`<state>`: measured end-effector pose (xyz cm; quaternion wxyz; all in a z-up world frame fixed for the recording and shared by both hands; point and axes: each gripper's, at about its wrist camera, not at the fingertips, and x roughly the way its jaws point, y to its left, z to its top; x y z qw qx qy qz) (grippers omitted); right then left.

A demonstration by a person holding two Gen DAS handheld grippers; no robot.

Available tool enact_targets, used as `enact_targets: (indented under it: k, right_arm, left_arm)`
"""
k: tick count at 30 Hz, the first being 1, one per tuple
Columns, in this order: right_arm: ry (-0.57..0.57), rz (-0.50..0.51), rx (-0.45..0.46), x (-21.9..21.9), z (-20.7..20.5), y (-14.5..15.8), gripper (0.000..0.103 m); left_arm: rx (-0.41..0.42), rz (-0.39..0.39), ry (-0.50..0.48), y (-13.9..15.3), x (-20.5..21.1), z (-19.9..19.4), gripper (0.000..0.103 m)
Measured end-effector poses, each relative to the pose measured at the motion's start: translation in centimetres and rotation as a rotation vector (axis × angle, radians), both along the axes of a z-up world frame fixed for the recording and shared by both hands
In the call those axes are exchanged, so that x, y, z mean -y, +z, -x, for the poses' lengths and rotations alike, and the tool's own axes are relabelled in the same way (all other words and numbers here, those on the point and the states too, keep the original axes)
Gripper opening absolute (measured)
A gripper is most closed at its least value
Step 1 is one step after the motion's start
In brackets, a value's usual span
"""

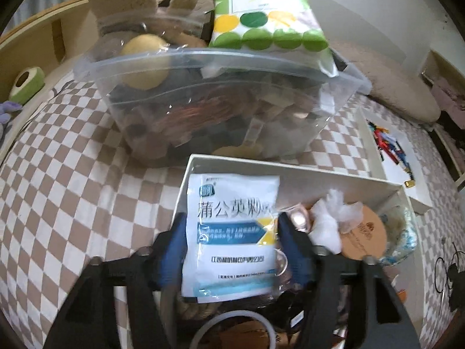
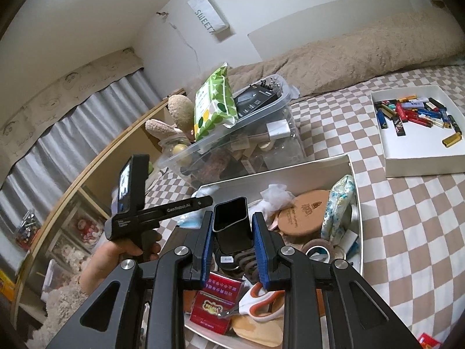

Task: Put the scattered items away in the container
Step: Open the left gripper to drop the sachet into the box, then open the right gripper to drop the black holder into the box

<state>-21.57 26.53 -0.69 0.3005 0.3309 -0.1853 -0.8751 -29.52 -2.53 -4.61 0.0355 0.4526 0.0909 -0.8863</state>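
My left gripper (image 1: 232, 226) is shut on a white and blue medicine sachet (image 1: 231, 232) and holds it over the near end of a white cardboard box (image 1: 290, 171) of mixed items. My right gripper (image 2: 232, 232) is shut on a black rectangular tube-like case (image 2: 232, 224) and holds it above the same white box (image 2: 356, 203). A clear plastic bin (image 1: 221, 99) full of items stands just beyond the box on the checkered bed; it also shows in the right wrist view (image 2: 232, 145). A green wet-wipe pack (image 1: 267, 14) lies on top of the bin.
A second white tray (image 2: 418, 133) of lighters lies to the right on the checkered bedspread (image 2: 407, 232). In the box lie a round cork disc (image 2: 305, 212), tape rolls, a red cigarette pack (image 2: 215, 302) and tissue. A plush toy (image 1: 125, 3) sits behind the bin. A wooden bed rail runs along the left.
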Motion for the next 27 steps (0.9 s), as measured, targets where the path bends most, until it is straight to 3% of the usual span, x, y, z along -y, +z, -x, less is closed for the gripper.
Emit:
enact_targets:
  k: [13,25,26,27]
  right_arm:
    - [-0.002,-0.009,0.021,-0.5,1.0,-0.5,0.026]
    - [0.007,-0.054,0.1,2.0,3.6,-3.5,0.026]
    - [0.003,-0.05,0.11,2.0,3.8,-3.7,0.029]
    - [-0.007,-0.049,0.114,2.0,3.9,-3.7,0.055]
  left_arm:
    - [-0.057,0.02,-0.07,1.2,-1.3,-1.1,0.072]
    - [-0.094,0.021,-0.131,1.9,-2.8,-2.6,0.072]
    - [-0.094,0.022,-0.131,1.9,-2.8,-2.7,0.072]
    - [-0.095,0.02,-0.13,1.9,-2.7,-2.8,0.072]
